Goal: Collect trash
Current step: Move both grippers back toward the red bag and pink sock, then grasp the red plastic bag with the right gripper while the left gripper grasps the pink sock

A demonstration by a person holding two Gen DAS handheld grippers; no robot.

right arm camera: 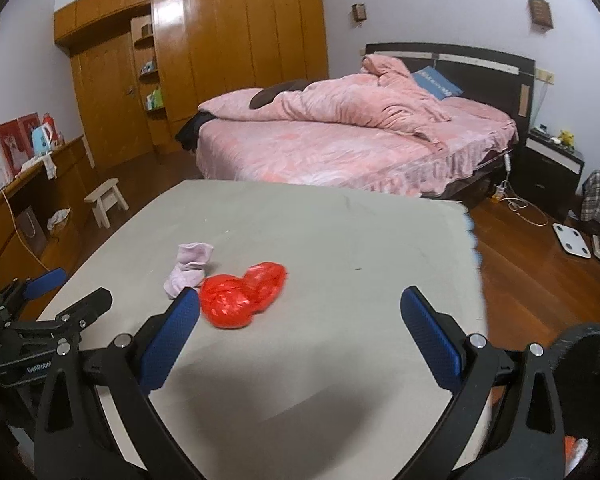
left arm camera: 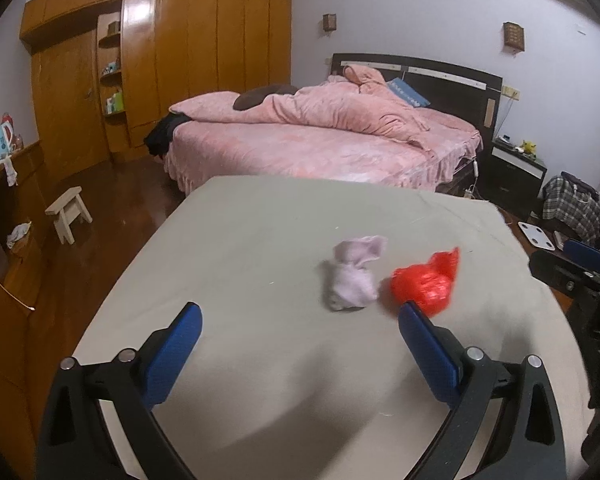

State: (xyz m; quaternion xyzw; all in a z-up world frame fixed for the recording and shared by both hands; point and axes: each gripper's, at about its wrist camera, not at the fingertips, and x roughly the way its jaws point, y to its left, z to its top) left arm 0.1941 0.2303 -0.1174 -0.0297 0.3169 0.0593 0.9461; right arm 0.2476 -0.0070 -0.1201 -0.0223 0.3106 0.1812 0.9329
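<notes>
Left wrist view looks along the left claw [left arm camera: 300, 326], whose two blue-padded fingers [left arm camera: 180, 344] stand spread wide with nothing between them, low in the frame above the grey-covered counter [left arm camera: 240, 248]. Just right of the frame's centre lie two pieces: a crumpled pale lilac cloth scrap [left arm camera: 354, 274] and, just beside it on the right, a crumpled red plastic bag [left arm camera: 426, 282]. The tip of the claw's right-hand finger overlaps the bag's lower edge in the picture; I cannot tell whether they touch. At the right edge, part of the right claw [left arm camera: 576, 268] shows near the counter's side.

Right wrist view shows the right claw [right arm camera: 300, 306] likewise spread wide and empty, hovering over the counter [right arm camera: 340, 240]. The red plastic bag [right arm camera: 240, 294] sits left of centre, its edge right next to the tip of the left-hand blue finger [right arm camera: 176, 336], and the lilac cloth scrap [right arm camera: 190, 268] lies just above and left of it. The left claw [right arm camera: 64, 292] appears at the lower left edge. Beyond the counter, in the upper right of the frame, stands a bed [right arm camera: 340, 148] with pink bedding, and a wooden wardrobe [right arm camera: 220, 48] fills the upper left.
</notes>
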